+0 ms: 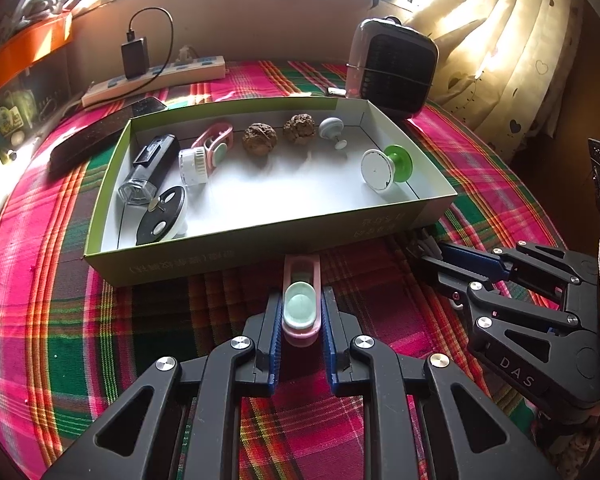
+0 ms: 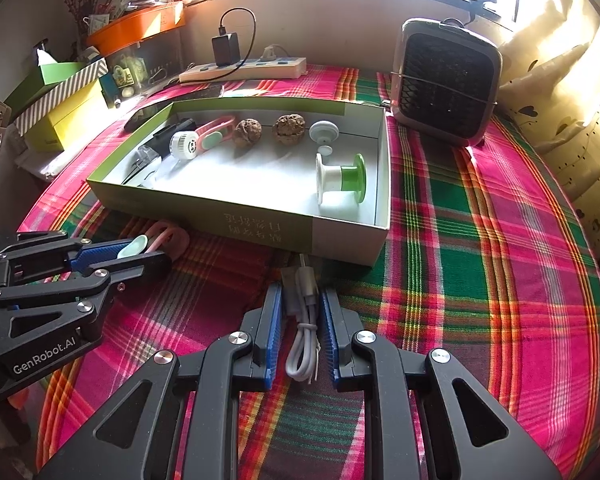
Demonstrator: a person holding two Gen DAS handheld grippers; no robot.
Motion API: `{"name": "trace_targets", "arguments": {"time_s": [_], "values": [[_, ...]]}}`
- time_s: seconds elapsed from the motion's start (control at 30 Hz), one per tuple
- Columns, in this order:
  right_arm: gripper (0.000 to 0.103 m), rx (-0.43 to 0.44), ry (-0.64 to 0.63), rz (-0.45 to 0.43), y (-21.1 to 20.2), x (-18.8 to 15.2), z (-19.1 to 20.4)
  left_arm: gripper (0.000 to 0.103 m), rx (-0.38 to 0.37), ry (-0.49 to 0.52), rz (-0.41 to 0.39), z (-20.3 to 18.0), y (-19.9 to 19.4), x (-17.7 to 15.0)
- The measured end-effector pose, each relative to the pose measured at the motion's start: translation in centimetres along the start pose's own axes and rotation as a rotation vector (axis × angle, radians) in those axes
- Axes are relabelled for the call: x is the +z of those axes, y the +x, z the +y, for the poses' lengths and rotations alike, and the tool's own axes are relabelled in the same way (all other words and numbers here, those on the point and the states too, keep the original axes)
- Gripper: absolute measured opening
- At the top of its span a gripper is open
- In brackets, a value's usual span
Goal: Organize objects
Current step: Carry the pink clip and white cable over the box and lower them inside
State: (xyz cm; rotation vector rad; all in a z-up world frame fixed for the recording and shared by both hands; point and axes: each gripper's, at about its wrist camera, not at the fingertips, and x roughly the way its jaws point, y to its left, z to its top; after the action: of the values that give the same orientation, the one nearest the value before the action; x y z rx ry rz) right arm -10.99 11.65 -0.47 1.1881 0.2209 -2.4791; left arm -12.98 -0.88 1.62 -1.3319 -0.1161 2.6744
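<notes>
- Pink clip (image 1: 301, 308) with its mint pad sits clamped in the left tool (image 1: 301, 312), just short of the near wall of the green box (image 1: 260, 246) on the plaid table (image 1: 80, 320).
- White cable (image 2: 303, 320), bundled, is pinched between the blue pads of the right tool (image 2: 302, 320), also just in front of that box.
- Inside the box already: a matching pink clip (image 1: 216, 142), two walnuts (image 1: 260, 139), a green-and-white spool (image 1: 386, 168), a black disc (image 1: 161, 216).
- Risk, as I judge it: the box wall is close, so a low carry could catch the clip's long loop on the rim and twist it loose.
- Cable's loose coils hang past the pads; they could snag or slip out in a lift.
- Both tools angle steeply down toward the table, side by side, near each other.
</notes>
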Motion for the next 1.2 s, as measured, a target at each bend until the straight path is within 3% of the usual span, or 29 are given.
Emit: {"name": "trace_targets", "arguments": {"time_s": [1.2], "values": [[0.02,0.012,0.014,-0.084,-3.2,1.2,0.9,0.016,-0.025,0.002,-0.084,0.4,-3.3,0.5]]}}
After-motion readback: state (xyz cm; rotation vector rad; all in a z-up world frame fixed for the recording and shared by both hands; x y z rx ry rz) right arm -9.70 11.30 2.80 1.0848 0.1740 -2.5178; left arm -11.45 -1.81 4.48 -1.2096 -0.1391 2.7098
